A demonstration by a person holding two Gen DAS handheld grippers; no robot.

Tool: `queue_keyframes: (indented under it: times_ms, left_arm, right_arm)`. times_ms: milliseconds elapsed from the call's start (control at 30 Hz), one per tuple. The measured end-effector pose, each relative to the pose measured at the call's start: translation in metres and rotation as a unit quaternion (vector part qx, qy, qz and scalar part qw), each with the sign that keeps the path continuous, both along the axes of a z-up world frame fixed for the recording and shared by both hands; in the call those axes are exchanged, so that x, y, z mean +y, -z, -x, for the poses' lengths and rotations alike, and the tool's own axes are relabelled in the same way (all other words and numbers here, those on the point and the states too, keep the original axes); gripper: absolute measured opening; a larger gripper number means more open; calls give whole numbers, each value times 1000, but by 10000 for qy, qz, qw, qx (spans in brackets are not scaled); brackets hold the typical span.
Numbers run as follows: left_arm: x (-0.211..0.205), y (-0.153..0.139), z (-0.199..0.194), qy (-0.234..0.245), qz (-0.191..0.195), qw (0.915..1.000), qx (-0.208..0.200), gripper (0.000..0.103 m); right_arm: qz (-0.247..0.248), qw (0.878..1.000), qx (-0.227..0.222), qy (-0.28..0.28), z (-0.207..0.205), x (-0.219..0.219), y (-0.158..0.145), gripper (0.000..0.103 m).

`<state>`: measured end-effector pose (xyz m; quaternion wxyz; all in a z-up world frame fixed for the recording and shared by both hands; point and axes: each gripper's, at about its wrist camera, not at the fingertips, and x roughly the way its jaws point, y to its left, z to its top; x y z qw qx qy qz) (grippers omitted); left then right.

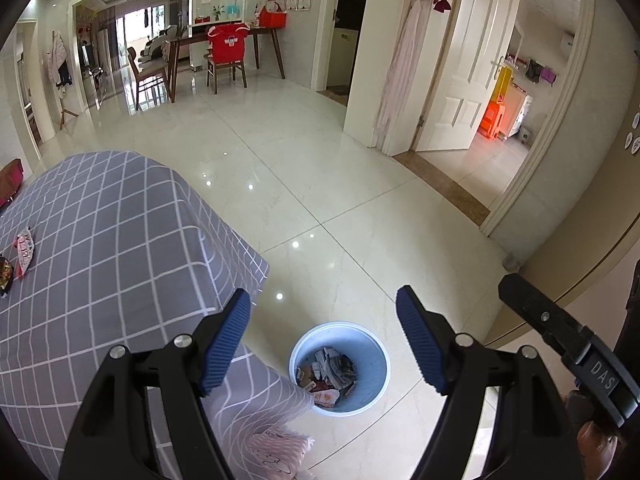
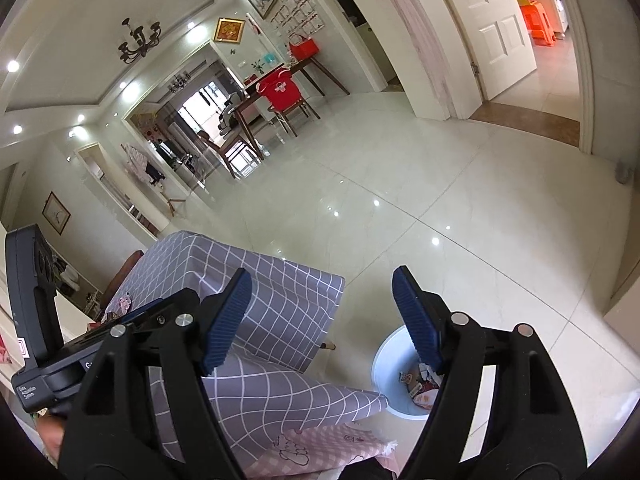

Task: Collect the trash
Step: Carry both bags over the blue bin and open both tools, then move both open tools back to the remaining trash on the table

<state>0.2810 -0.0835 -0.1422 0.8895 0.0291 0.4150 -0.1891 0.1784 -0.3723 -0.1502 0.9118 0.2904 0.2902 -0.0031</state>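
Bin [image 1: 374, 376] stands on open floor [image 1: 340, 200], mouth unobstructed from above; trash inside sits below rim. Table w/ grey checked cloth [image 1: 120, 240] crowds bin's left side, cloth corner hanging just beside rim. Right and far sides open tile.

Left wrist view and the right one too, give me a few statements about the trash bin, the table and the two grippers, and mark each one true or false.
1. The blue trash bin stands on the floor beside the table. True.
2. The bin is empty. False: wrappers and paper scraps lie inside it.
3. The left gripper is open and holds nothing. True.
4. The right gripper is shut on a wrapper. False: its jaws stand apart with nothing between them.
5. The table wears a grey checked cloth. True.
6. No trash is left on the table. False: a pink wrapper lies near its left edge.
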Motion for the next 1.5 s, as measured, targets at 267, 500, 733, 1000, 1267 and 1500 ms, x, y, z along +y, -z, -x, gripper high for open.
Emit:
queue_keyframes:
  times_ms: [267, 500, 733, 1000, 1267, 1500]
  left_arm:
    - [37, -18, 6, -165, 160, 9996, -153, 74]
    - [94, -36, 9, -467, 408, 9976, -312, 76]
    - [185, -48, 13, -1143, 429, 9911, -526, 79]
    - [317, -45, 14, -2433, 517, 9670, -545, 81]
    - [426, -25, 8, -3521, 896, 9312, -283, 82]
    - [461, -4, -24, -3653, 1048, 9250, 52, 83]
  right_arm:
    - [160, 9996, -35, -208, -3, 34, -17, 73]
    - [392, 9975, -138, -569, -12, 87, -38, 73]
    - [586, 9915, -215, -1139, -32, 165, -54, 73]
    - [803, 9769, -212, -1968, -65, 269, -56, 73]
    - [1175, 9561, -130, -2681, -105, 370, -50, 73]
    - [1690, 9370, -30, -3058, -150, 439, -39, 73]
